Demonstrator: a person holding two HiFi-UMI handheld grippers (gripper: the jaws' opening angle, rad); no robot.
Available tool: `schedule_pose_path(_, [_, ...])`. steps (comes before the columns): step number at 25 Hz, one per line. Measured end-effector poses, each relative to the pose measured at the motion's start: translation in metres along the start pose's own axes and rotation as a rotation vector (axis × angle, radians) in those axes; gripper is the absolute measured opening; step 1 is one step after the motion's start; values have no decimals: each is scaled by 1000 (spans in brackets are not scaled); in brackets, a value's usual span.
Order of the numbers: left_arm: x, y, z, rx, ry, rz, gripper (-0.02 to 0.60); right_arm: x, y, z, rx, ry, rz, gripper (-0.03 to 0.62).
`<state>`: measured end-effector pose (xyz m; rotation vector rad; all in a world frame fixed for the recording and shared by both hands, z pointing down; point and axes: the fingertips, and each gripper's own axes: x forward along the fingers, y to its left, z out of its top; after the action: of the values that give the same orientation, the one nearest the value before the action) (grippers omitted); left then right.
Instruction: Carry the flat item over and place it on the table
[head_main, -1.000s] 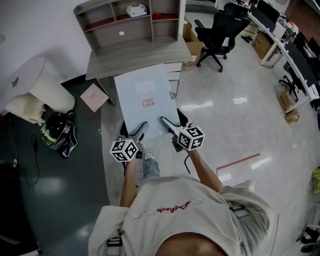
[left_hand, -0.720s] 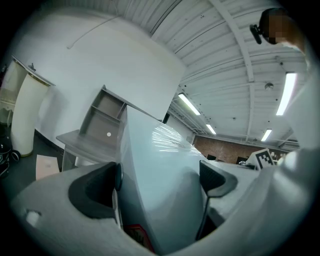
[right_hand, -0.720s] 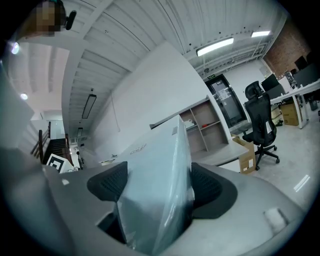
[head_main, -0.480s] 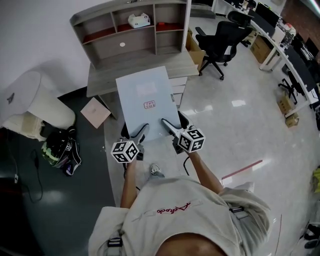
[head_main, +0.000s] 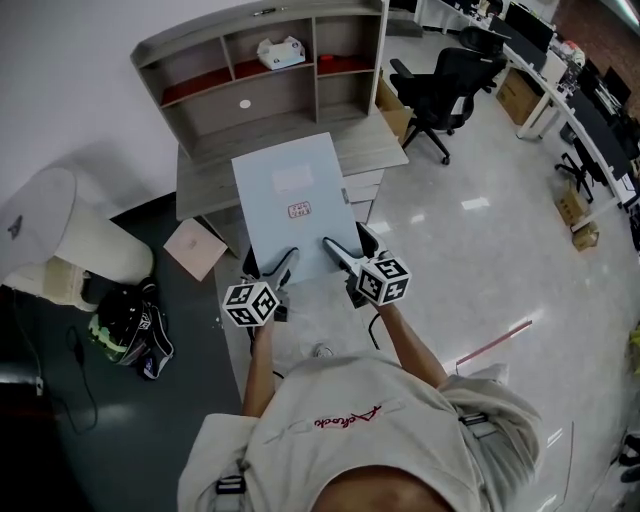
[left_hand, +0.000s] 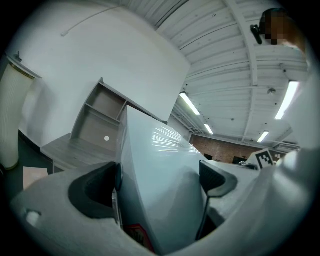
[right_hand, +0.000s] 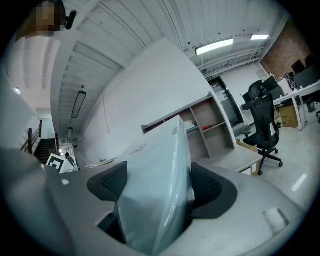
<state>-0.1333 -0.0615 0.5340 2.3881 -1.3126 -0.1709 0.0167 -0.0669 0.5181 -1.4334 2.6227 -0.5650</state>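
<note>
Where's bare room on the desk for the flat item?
Desk top before the hutch looks bare left and right of the flat item; held in the left gripper and right gripper, it hides the middle. Crowded: hutch cubby with the white box.

Glossy pale blue-grey flat panel (head_main: 290, 205), with a small red-printed label, between the black pads of the grey left gripper (head_main: 283, 262) and grey right gripper (head_main: 346, 240), each carrying a black-and-white square-marker cube. Beyond the jaws, a grey wood-grain desk (head_main: 207, 182) with red-lined shelves; right of them, a black chair (head_main: 445, 80).
</note>
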Motion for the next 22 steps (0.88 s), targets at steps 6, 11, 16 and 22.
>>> schedule_pose_path(6, [15,28,10,4,18,-19,532,30,-1,-2,9,-6,-21,405])
schedule_pose_path(11, [24,41,3,-10,38,-17,532,43,-8,-11,24,11,-31,405])
schedule_pose_path(16, [30,49,1,-17,47,-11,532,52,-14,-15,30,20,-32,405])
schedule_pose_path(22, [45,62,4,-11,53,-7,532,69,-23,-15,42,19,-29,405])
